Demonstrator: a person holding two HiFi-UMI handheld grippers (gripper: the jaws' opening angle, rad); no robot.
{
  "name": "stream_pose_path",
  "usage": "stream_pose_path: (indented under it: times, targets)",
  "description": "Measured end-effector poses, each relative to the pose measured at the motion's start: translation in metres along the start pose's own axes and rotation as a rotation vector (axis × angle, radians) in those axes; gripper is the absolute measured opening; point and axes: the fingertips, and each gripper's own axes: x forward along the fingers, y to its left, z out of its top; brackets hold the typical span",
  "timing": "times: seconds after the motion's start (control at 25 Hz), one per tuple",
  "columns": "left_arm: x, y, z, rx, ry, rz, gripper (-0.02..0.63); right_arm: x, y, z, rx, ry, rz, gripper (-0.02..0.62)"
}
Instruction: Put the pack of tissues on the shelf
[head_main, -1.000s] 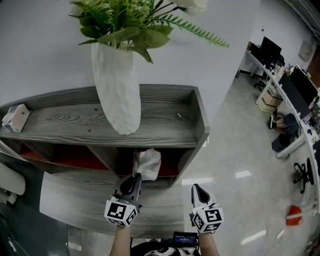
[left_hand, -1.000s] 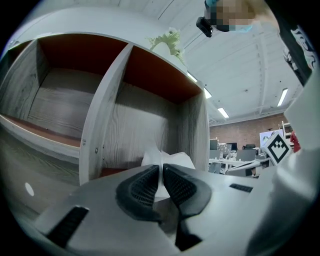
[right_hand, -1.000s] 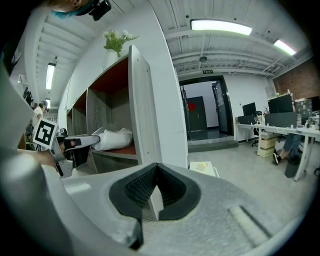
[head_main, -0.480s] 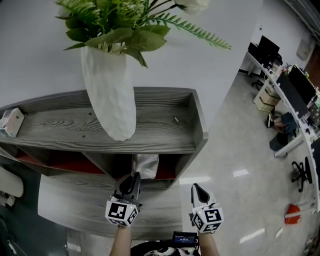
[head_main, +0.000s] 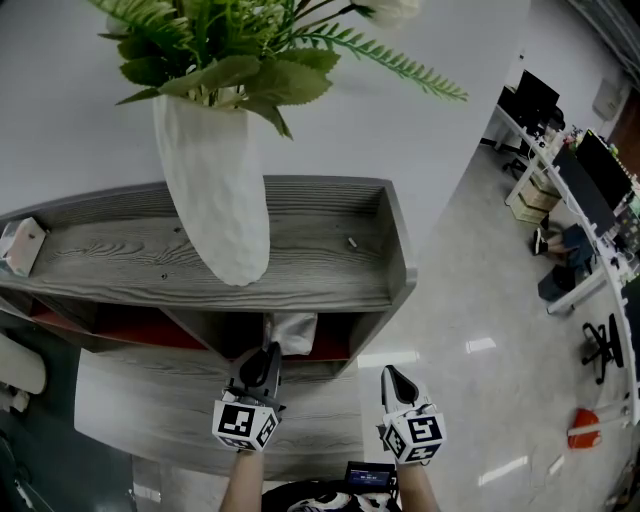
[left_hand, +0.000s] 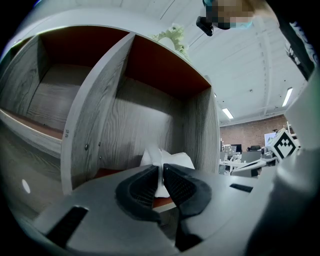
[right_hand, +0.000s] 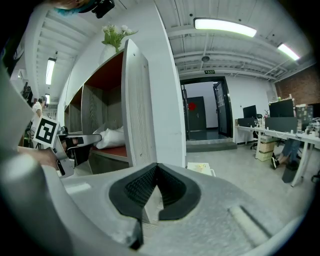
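The left tongs (head_main: 268, 352) are shut on the pack of tissues (head_main: 292, 330) — a thin white edge of it is pinched between the two dark pads (left_hand: 145, 182). The right tongs (head_main: 388, 375) are shut too, with nothing held, and they are kept just to the right of the left tongs, outside the shelf (head_main: 300, 285).

The pack is found straight ahead of the left jaws, right at their tips, inside the right-hand box of the shelf. From the right gripper view it (right_hand: 112, 136) looks to be lying on the red floor (right_hand: 107, 150) of that box, with its long side running on away from the tips, deeper in. So the left tongs are the near ones, and the right tongs are not needed for this bit.

The job looks almost done. What seems to be left is for the pack to be let go and the left tongs to be drawn straight back.

Little room is left at the sides. A grey middle wall (left_hand: 90, 125) stands close on the left of the jaws, and the end wall (left_hand: 205, 135) stands close on the right. The top board lies above them.

Further off, up on that board, a tall white vase (head_main: 215, 190) with green leaves (head_main: 230, 60) is seen — nothing there should be bumped. Far to the left a small box (head_main: 22, 245) is seen near the board's end.
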Motion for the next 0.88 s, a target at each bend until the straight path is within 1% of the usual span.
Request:
stream_pose_path:
  times: [0.08, 0.2, 0.28, 0.44, 0.6, 0.72, 0.88]
  targets:
    - [0.000, -0.001, 0.000, -0.006, 0.001, -0.003, 0.029, -0.001, 0.001, 0.001, -0.014, 0.002, -0.006, 0.004]
    - [0.000, -0.001, -0.001, -0.023, 0.005, -0.009, 0.032, -0.003, 0.000, 0.001, -0.075, 0.011, -0.056, 0.005]
    - [-0.001, -0.002, -0.003, -0.026, 0.010, -0.010, 0.051, -0.006, 0.001, 0.003, -0.087, 0.004, -0.070, 0.005]
    - [-0.003, -0.001, -0.005, -0.036, 0.021, -0.007, 0.081, -0.012, 0.005, 0.006, -0.035, -0.024, -0.039, 0.005]
    - [-0.006, -0.001, -0.006, -0.051, 0.028, -0.004, 0.124, -0.018, 0.004, 0.011, -0.016, -0.055, -0.043, 0.005]
    - [-0.009, -0.003, -0.005, -0.054, 0.029, -0.010, 0.130, -0.020, 0.006, 0.010, 0.024, -0.046, -0.025, 0.005]
    - [-0.014, -0.005, -0.001, -0.052, 0.023, -0.010, 0.130, -0.022, 0.010, 0.006, 0.026, -0.023, -0.017, 0.005]
